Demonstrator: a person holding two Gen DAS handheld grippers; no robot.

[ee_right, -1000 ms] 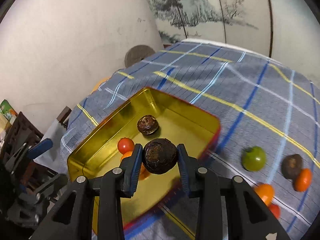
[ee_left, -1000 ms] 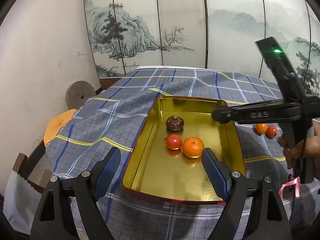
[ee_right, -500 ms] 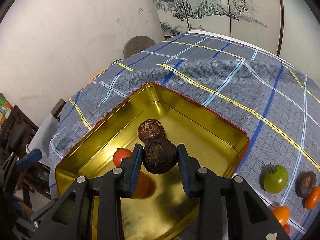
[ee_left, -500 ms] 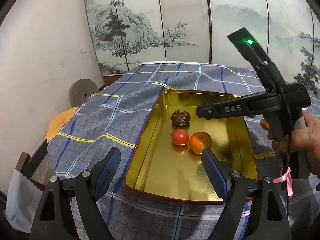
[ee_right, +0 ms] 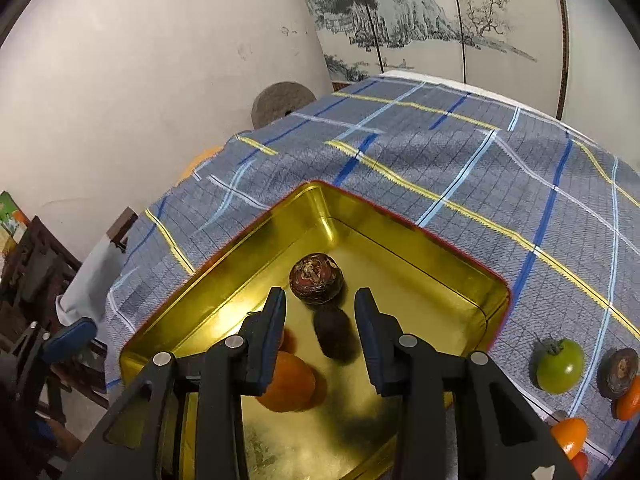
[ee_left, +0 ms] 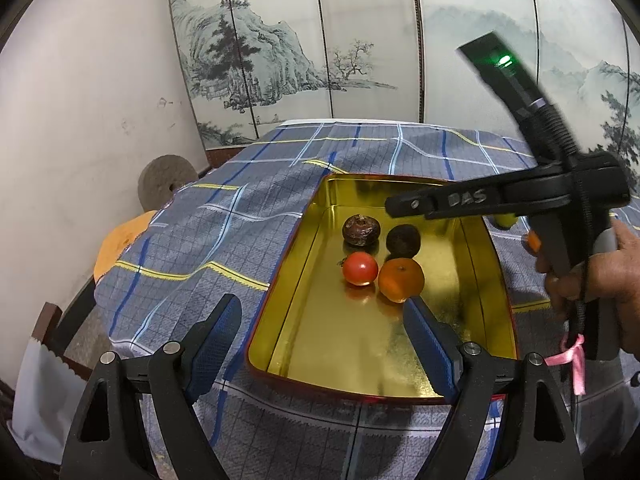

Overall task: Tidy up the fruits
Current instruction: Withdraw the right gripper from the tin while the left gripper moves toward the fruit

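The right gripper [ee_right: 320, 316] hangs over the gold tin tray [ee_right: 404, 224], and its jaws have just been opening: the blurred dark brown fruit [ee_right: 334, 334] lies between them but free of the pads, apparently dropping or just landed on the tray floor. It sits just beside another wrinkled brown fruit [ee_right: 316, 283] toward the tray's far corner, which looks like like-with-like grouping. A red tomato [ee_left: 360, 268] and a tangerine [ee_left: 401, 281] touch each other nearer the tray's middle, so all four cluster together. The left gripper [ee_left: 322, 344] waits at the tray's near edge with jaws spread wide and nothing between them, probably kept clear of the drop. On the checked tablecloth [ee_right: 460, 148], beyond the tray's right edge, a green tomato [ee_right: 559, 366], one more brown fruit [ee_right: 618, 372] and several orange fruits remain to be collected.
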